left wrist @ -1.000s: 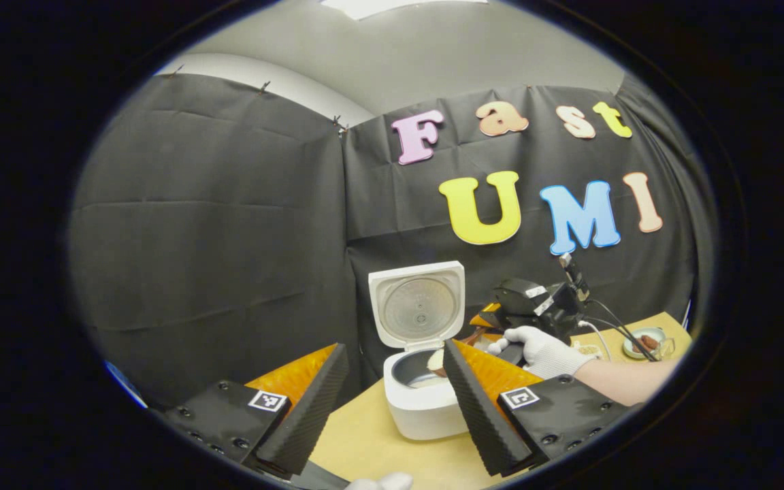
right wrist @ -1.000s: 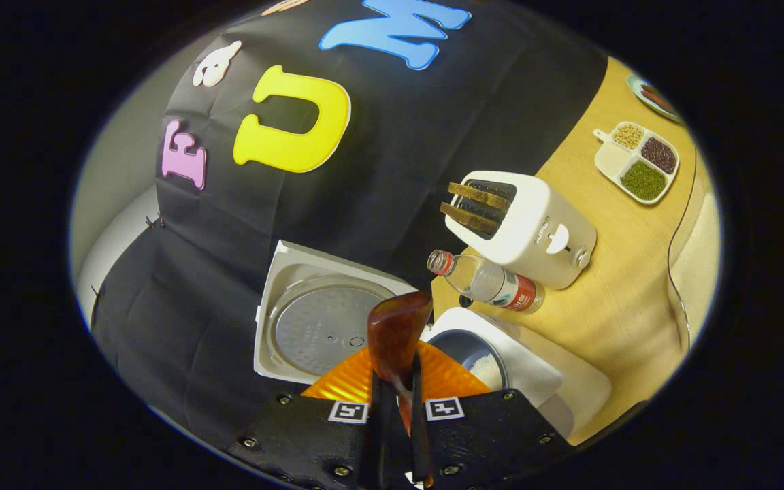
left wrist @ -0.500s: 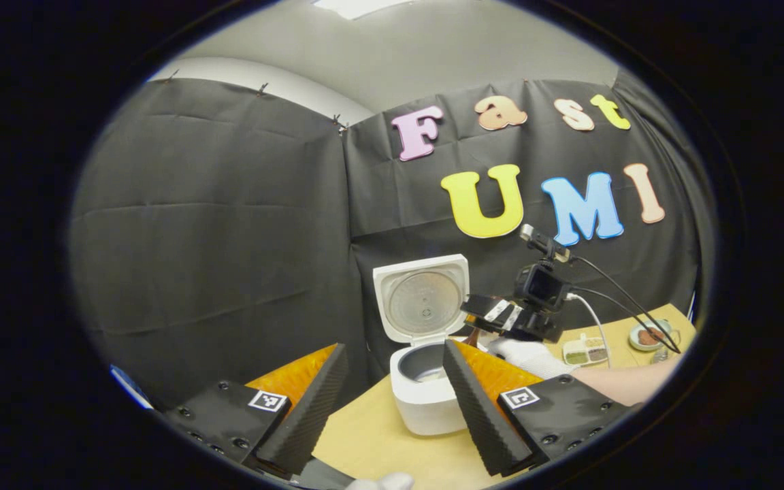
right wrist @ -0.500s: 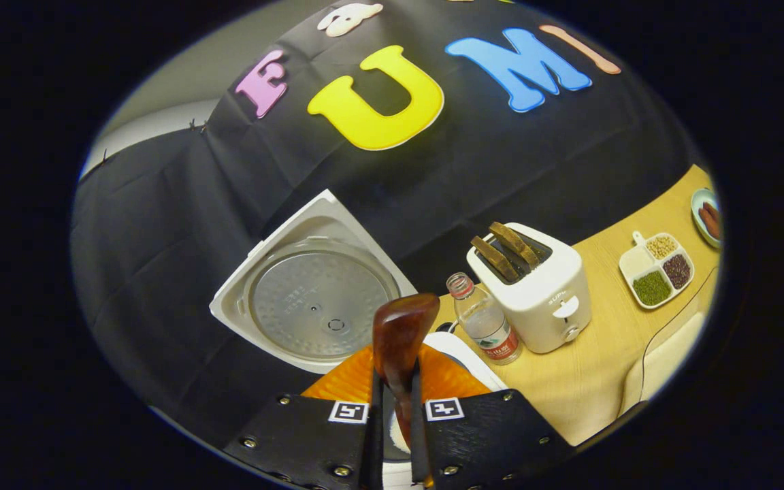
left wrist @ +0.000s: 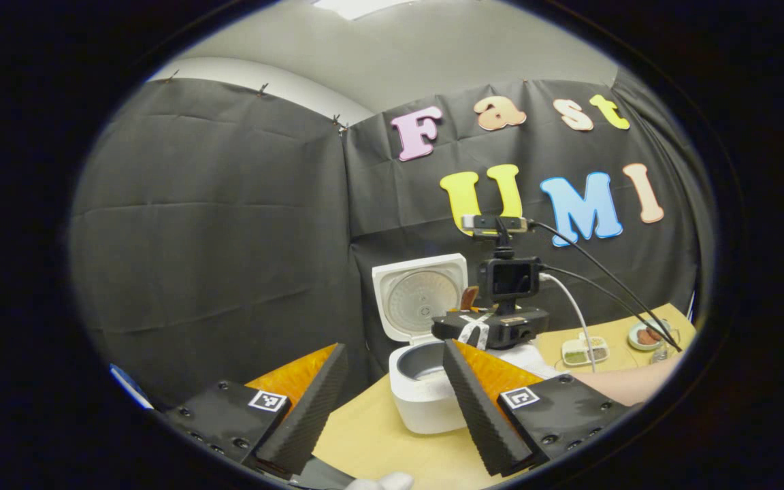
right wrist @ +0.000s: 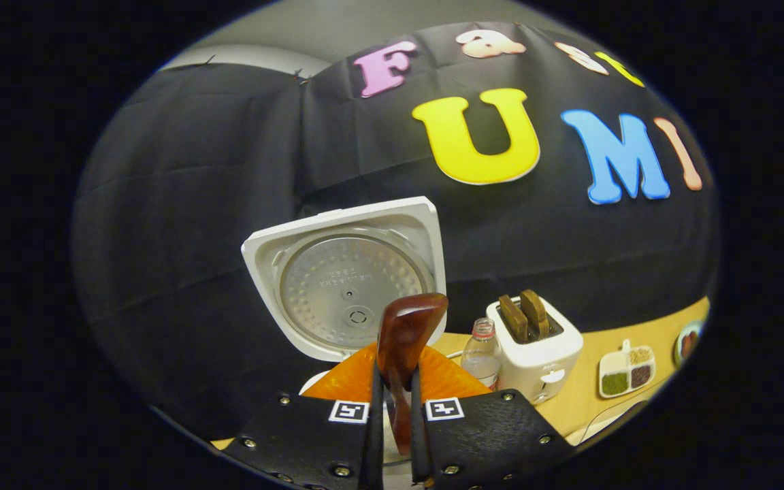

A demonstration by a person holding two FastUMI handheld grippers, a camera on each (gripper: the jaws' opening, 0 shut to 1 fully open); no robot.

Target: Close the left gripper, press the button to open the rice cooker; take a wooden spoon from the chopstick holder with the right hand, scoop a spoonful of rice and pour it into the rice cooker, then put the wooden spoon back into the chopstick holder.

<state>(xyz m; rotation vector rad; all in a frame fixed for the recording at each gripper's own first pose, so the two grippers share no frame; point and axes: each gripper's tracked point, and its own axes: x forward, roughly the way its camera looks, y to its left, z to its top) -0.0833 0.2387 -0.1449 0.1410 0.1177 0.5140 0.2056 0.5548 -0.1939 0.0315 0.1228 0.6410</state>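
right gripper (right wrist: 392,408) has levelled, jaws clamping wooden spoon (right wrist: 405,330) above rice cooker (right wrist: 348,279).

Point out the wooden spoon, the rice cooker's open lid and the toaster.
wooden spoon (right wrist: 405,327), right gripper view, on its bowl above the fingers.
rice cooker lid (right wrist: 348,286), right gripper view, on its metal inner plate.
toaster (right wrist: 542,354), right gripper view, on its white front.

A: Where does the left gripper view look from?
B: Low, farther back, level toward the open rice cooker (left wrist: 426,340).
A: And the right gripper view?
B: Close above the cooker, facing its raised lid (right wrist: 348,279); both views share it.
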